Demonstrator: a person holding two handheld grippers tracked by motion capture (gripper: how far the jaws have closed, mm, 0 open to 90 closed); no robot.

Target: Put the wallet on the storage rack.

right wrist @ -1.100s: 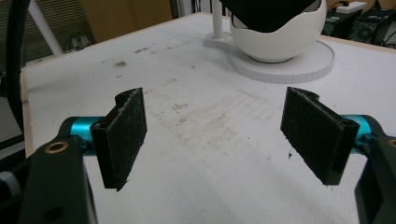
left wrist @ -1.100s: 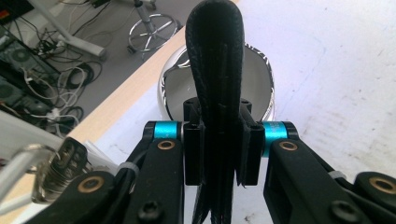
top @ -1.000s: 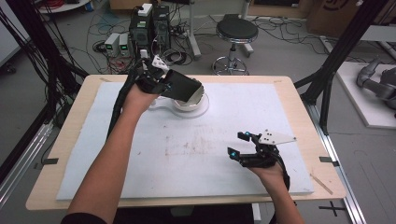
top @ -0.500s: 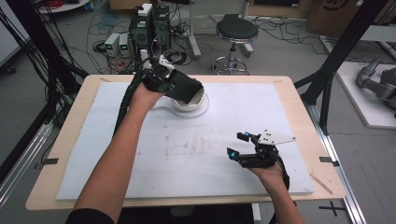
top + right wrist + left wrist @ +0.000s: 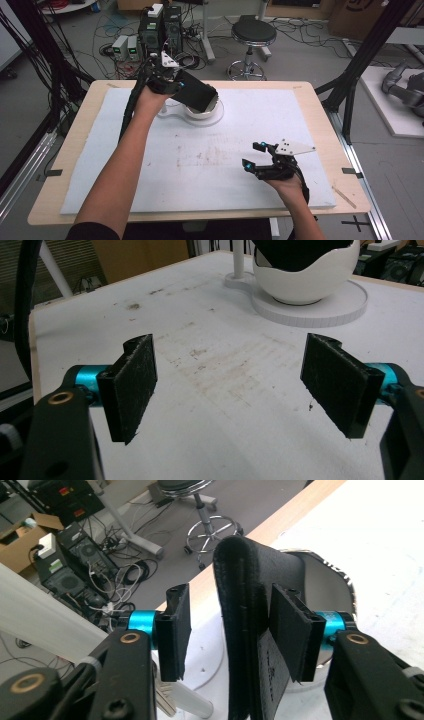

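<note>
A black folded pouch point(image 5: 198, 95) stands on end in a white bowl point(image 5: 214, 111) at the far middle of the table. My left gripper point(image 5: 172, 85) is around its near end. In the left gripper view the left gripper point(image 5: 235, 625) is open: the pouch point(image 5: 245, 600) leans on the right pad point(image 5: 290, 630), with a clear gap to the left pad. The bowl's rim point(image 5: 345, 577) shows behind it. My right gripper point(image 5: 252, 154) hovers open over the near right of the mat, and nothing lies between the right gripper point(image 5: 235, 385) jaws. The bowl point(image 5: 300, 285) is far ahead of it.
The bowl sits on a flat white round base point(image 5: 320, 310) with a thin post point(image 5: 239, 260). A stained white mat point(image 5: 200, 160) covers the wooden table point(image 5: 325, 115). Beyond the far edge are a stool point(image 5: 252, 35) and computer boxes point(image 5: 160, 27).
My left hand has carried the pouch slightly right and down, so its end now sits in the bowl. The right gripper has stayed put.
</note>
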